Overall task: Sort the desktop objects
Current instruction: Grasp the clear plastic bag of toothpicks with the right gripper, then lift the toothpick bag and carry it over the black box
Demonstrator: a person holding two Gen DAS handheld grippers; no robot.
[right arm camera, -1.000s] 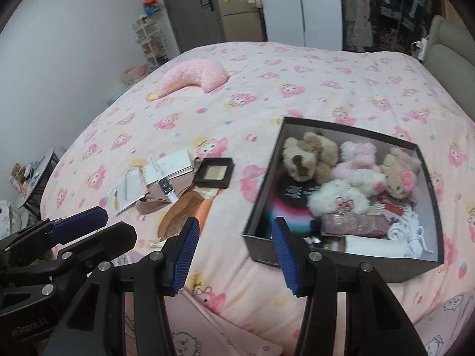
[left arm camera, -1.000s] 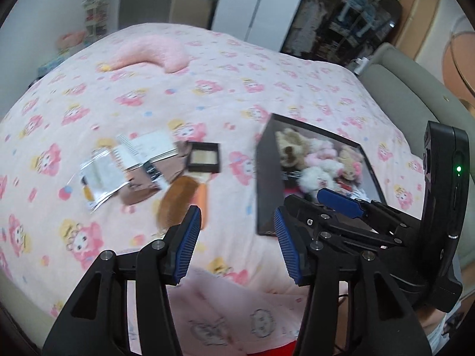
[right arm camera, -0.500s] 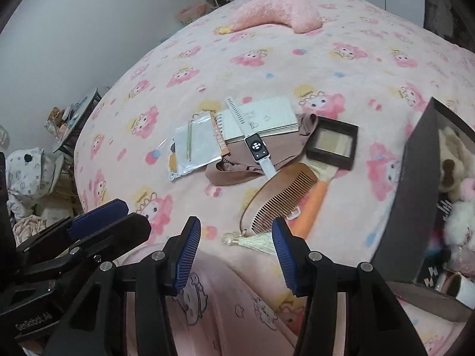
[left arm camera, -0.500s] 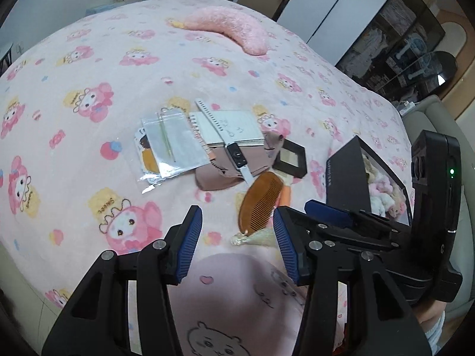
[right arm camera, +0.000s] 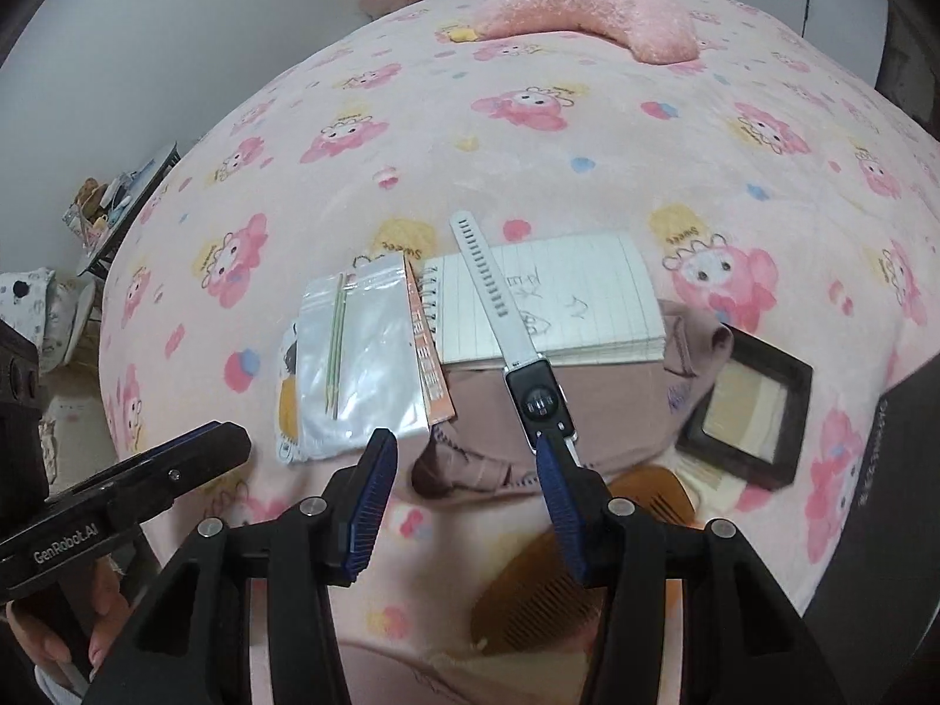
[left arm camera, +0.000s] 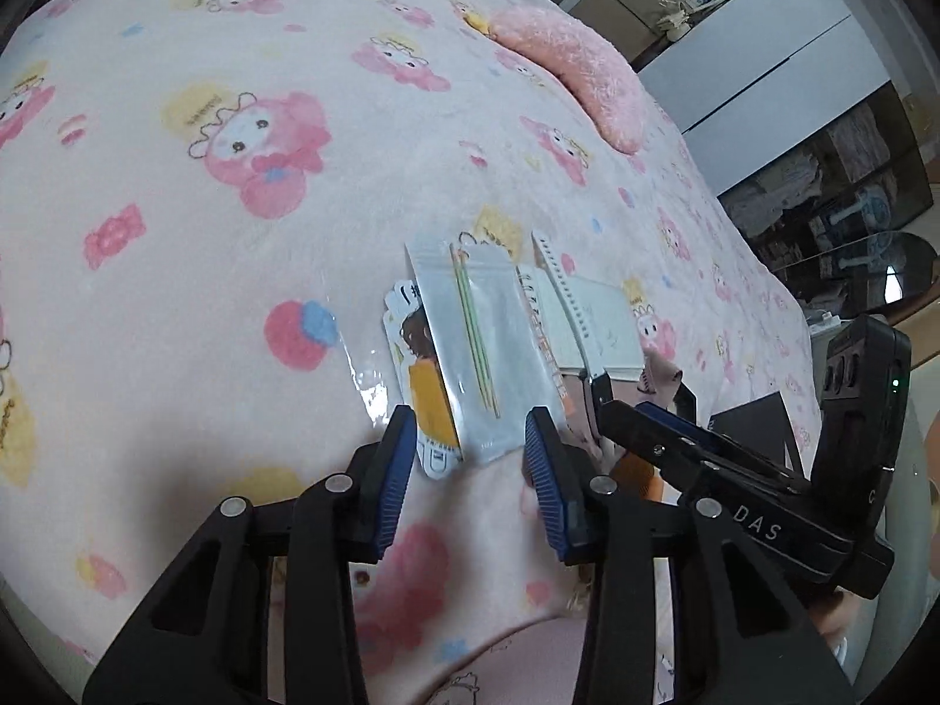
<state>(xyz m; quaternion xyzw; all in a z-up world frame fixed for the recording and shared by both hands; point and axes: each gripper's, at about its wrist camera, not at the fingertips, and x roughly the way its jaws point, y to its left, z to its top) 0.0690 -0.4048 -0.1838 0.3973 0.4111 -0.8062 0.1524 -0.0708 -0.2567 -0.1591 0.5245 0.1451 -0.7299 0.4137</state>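
Both grippers have come down and swung left across the pink cartoon-print bedspread (left arm camera: pixel 247 270) since a second ago: the black open-topped cardboard box (right arm camera: pixel 881 505), then in plain view with plush toys in it, is now only a dark wall at the right edge, and the small pile of loose things fills both views.

The left gripper (left arm camera: pixel 467 458) points down at the near end of a clear plastic zip bag holding two thin green sticks (left arm camera: pixel 487 352). Its blue-padded jaws are closing, with the bag's near edge and the printed card packet (left arm camera: pixel 426 393) beneath it lying just beyond the tips; the pads do not press on either.

The right gripper (right arm camera: pixel 464 476) hangs over a crumpled mauve-brown cloth garment (right arm camera: pixel 593 405), its jaws apart and holding nothing. Its right fingertip (right arm camera: pixel 555 464) is just beside the near strap of a white-strapped smartwatch with a black square face (right arm camera: pixel 537 399); I cannot tell whether it touches.

The watch lies slantwise, its far strap over a white lined spiral notepad (right arm camera: pixel 564 294) and its face on the garment. The zip bag is just left of the notepad, with an orange-edged card (right arm camera: pixel 432 364) between them. A black-framed square compact mirror (right arm camera: pixel 746 405) sits right of the garment. A brown wooden comb (right arm camera: pixel 546 593) lies nearest, partly hidden behind the right gripper's fingers. A fluffy pink curved cushion (right arm camera: pixel 587 17) lies at the far side, well apart from the pile.
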